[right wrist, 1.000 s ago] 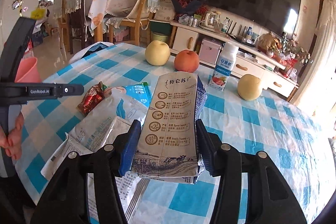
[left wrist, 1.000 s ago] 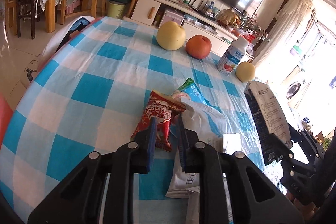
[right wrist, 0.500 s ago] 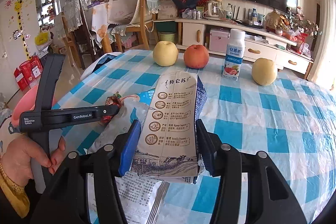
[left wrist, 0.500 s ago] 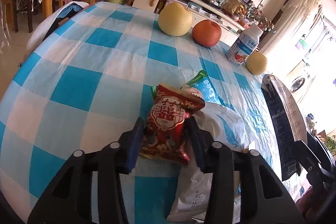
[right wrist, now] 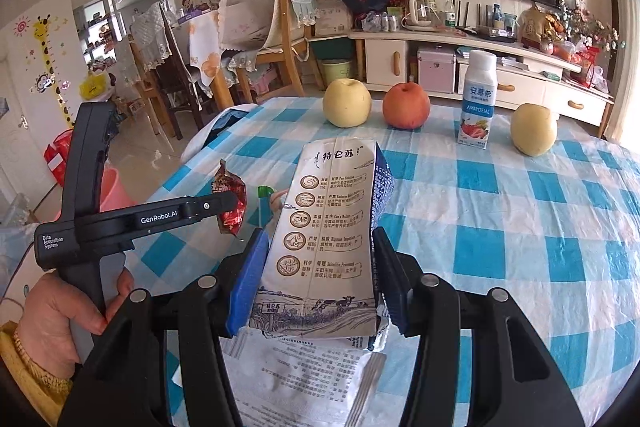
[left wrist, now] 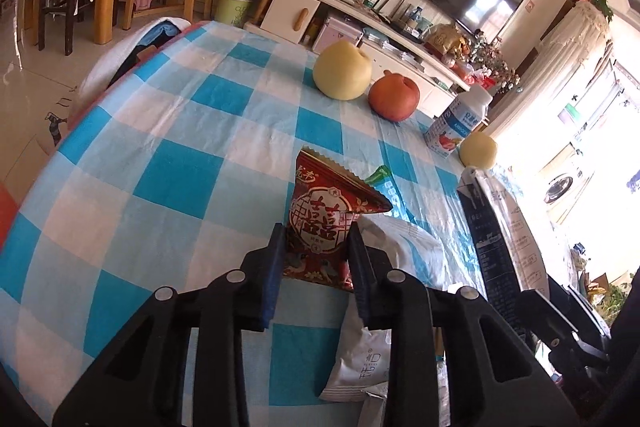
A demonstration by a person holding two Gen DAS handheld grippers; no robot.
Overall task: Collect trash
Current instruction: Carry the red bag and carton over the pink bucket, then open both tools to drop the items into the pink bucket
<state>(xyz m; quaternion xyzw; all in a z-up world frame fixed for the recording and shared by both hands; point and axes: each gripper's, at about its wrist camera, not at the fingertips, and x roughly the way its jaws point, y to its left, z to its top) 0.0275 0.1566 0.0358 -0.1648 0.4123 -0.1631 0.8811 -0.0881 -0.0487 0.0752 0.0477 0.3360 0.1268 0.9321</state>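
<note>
Left tongs (left wrist: pixel 316 247) have just been closing and now clamp the small red foil snack wrapper (left wrist: pixel 320 223); pads press both its sides, and the right wrist view shows it lifted clear of the blue-and-white checked tablecloth surface (left wrist: pixel 168 163). Right tongs (right wrist: pixel 320 267) pinch the flattened white-and-navy milk carton (right wrist: pixel 324 251) across its width, carton sticking forward above the surface. Under and beside both tongs lie a crumpled white plastic wrapper (left wrist: pixel 368 359) and a blue-green snack packet (left wrist: pixel 386 183). At the far edge, left to right in the right wrist view: pale yellow pear (right wrist: pixel 347 103), red apple (right wrist: pixel 406 105), upright white yogurt bottle (right wrist: pixel 478 99), second yellow pear (right wrist: pixel 534 129). A person's hand (right wrist: pixel 64 311) holds the left tongs' handle.
</note>
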